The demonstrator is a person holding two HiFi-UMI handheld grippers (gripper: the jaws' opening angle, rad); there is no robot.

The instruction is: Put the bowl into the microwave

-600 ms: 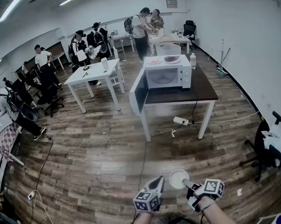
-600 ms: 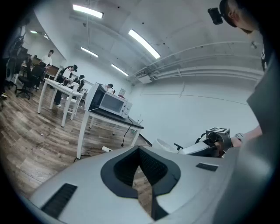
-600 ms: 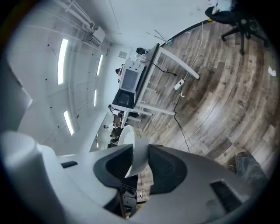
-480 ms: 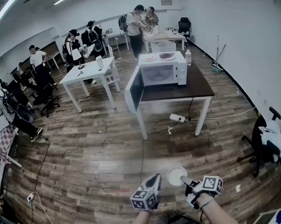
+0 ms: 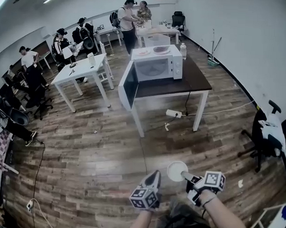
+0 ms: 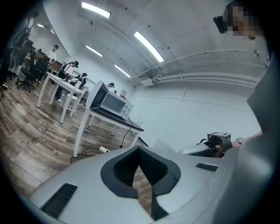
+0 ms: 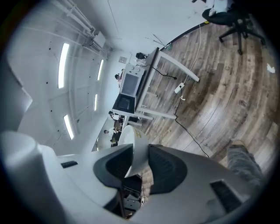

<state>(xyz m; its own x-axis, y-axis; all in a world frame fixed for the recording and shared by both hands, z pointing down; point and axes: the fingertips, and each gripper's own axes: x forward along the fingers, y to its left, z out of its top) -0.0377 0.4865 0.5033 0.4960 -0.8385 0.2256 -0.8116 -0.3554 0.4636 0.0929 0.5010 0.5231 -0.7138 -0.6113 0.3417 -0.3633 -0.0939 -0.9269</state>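
Two grippers show at the bottom of the head view. The right gripper (image 5: 188, 176) pinches the rim of the white bowl (image 5: 177, 170), well apart from the open microwave (image 5: 154, 67) at upper centre.

In the left gripper view, the left gripper (image 6: 140, 151) is closed on nothing.

In the right gripper view, the pads clamp the bowl's wall. Best to carry it level, gripped firmly, toward the opening.
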